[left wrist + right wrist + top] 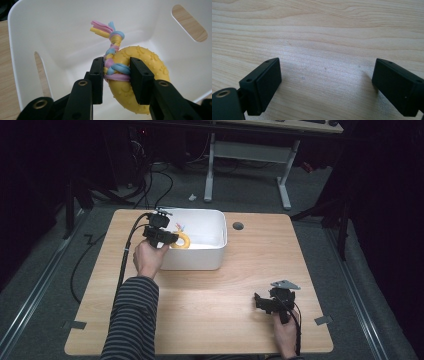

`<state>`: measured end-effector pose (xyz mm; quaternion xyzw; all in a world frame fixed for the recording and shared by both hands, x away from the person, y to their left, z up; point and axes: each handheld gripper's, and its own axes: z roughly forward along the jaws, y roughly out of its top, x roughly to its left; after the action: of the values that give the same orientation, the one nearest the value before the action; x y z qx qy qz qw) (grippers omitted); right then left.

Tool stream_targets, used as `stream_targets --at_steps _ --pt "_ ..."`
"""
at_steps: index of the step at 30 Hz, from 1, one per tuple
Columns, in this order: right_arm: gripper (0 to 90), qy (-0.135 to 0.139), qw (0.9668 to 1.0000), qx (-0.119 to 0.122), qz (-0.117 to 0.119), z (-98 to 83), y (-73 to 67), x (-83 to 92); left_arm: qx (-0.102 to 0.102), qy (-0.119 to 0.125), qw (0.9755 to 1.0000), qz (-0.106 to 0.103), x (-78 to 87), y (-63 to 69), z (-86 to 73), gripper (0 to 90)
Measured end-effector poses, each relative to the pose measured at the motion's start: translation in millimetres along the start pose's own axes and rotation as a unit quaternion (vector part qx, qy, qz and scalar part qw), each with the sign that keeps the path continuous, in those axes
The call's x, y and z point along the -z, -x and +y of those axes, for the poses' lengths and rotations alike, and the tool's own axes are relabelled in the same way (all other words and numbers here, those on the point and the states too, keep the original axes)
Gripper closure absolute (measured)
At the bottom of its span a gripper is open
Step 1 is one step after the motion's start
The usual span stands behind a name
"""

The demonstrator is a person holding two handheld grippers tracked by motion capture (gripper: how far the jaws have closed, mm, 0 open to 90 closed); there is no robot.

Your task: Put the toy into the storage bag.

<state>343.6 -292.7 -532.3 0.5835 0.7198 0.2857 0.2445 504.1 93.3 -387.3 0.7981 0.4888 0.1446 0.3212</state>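
Nearest me the right tongs [260, 303] rest spread and empty on the desk [225, 310], while farther off the left tongs [116, 72] clamp the yellow ring toy [140, 82] inside the white bin [216, 251], release pending.

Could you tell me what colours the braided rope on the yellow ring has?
Pink, blue and yellow strands on the rope, clearest in the left gripper view.
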Motion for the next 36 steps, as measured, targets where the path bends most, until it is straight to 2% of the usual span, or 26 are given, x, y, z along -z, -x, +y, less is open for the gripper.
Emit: stream_targets --at_steps 13,19,21,23,24,27,29,32,36 --pt "8.7 0.000 1.0000 0.000 0.000 0.0 0.0 0.0 0.005 -0.012 0.9999 0.001 -4.3 -4.5 -4.6 65.2" --pt "8.7 0.000 1.0000 0.000 0.000 0.0 0.0 0.0 0.013 -0.018 0.9997 -0.009 -4.4 -7.0 -4.8 64.1" --pt "8.7 0.000 1.0000 0.000 0.000 0.0 0.0 -0.1 0.020 -0.017 0.9996 -0.012 -4.1 -7.3 -4.8 61.3" --pt "8.7 0.000 1.0000 0.000 0.000 0.0 0.0 0.0 0.026 -0.018 0.9993 -0.019 -3.1 -7.5 -4.3 52.9" --pt "8.7 0.000 1.0000 0.000 0.000 0.0 0.0 0.0 0.022 -0.004 0.9995 -0.021 1.5 -5.0 -3.9 49.2" --pt "8.5 0.001 1.0000 0.001 0.001 0.0 -0.2 -0.1 0.023 0.010 0.9992 -0.031 8.6 -3.4 -2.4 40.7" --pt "8.5 0.000 1.0000 0.001 0.002 0.0 -0.4 0.0 0.019 0.018 0.9992 -0.030 14.3 -3.2 -1.5 37.6" --pt "8.5 0.000 1.0000 0.002 0.002 0.0 -0.5 0.0 0.019 0.029 0.9990 -0.030 21.8 -3.2 -1.6 34.7" --pt "8.5 0.000 1.0000 0.002 0.002 0.0 -0.5 0.1 0.005 0.042 0.9988 -0.024 33.7 -3.2 -4.4 33.5"
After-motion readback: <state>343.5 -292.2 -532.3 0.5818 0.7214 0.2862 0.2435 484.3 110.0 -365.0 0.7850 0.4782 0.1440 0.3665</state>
